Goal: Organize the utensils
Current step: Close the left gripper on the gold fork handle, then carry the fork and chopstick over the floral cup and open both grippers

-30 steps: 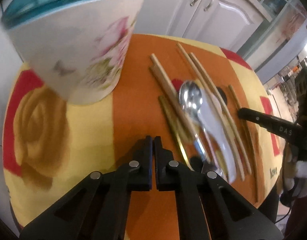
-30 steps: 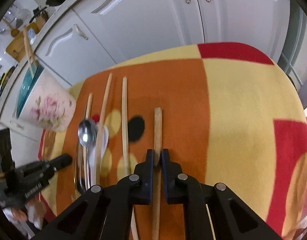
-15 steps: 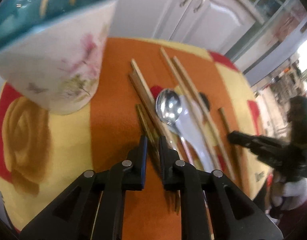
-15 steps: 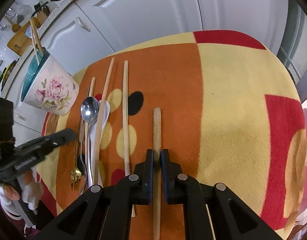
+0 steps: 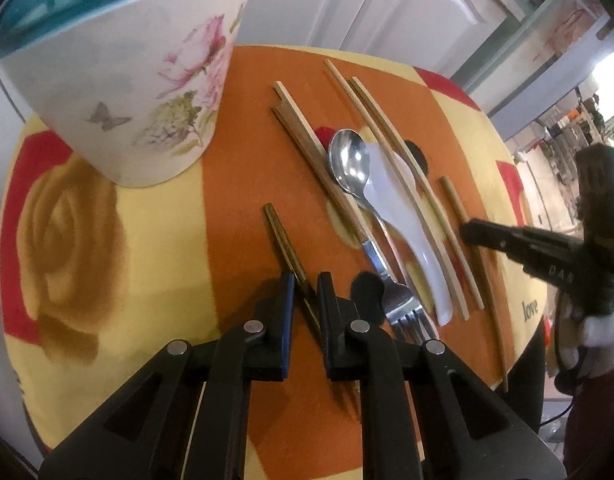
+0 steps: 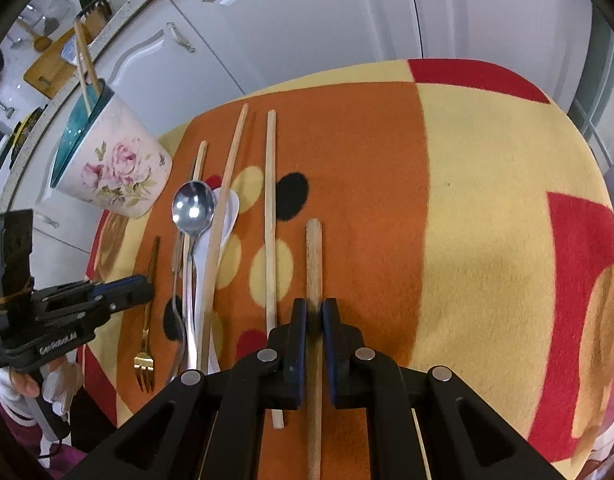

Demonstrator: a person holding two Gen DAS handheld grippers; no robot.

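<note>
A floral cup [image 5: 119, 92] with a teal inside stands at the cloth's far left and holds two chopsticks [image 6: 85, 60]. My left gripper [image 5: 305, 284] straddles the thin handle of a gold fork [image 5: 279, 232] lying flat; a narrow gap shows beside the handle. From the right wrist view, that gripper [image 6: 145, 286] sits at the fork [image 6: 146, 336]. My right gripper [image 6: 314, 308] has a wooden chopstick [image 6: 314, 256] between its fingers. Its jaws are opening, and a dark sliver shows beside the stick, which rests on the cloth. It also appears in the left wrist view as the right gripper [image 5: 473, 232].
Between the two grippers lie a silver spoon [image 5: 349, 164], a white spoon [image 5: 403, 216], a silver fork [image 5: 403, 308] and several more chopsticks [image 5: 307, 136]. The orange, yellow and red cloth [image 6: 487, 220] covers a small round table. White cabinets [image 6: 327, 20] stand behind.
My left gripper went from shut over bare cloth to slightly parted around the gold fork's handle. My right gripper's jaws eased a little apart around the chopstick without shifting place.
</note>
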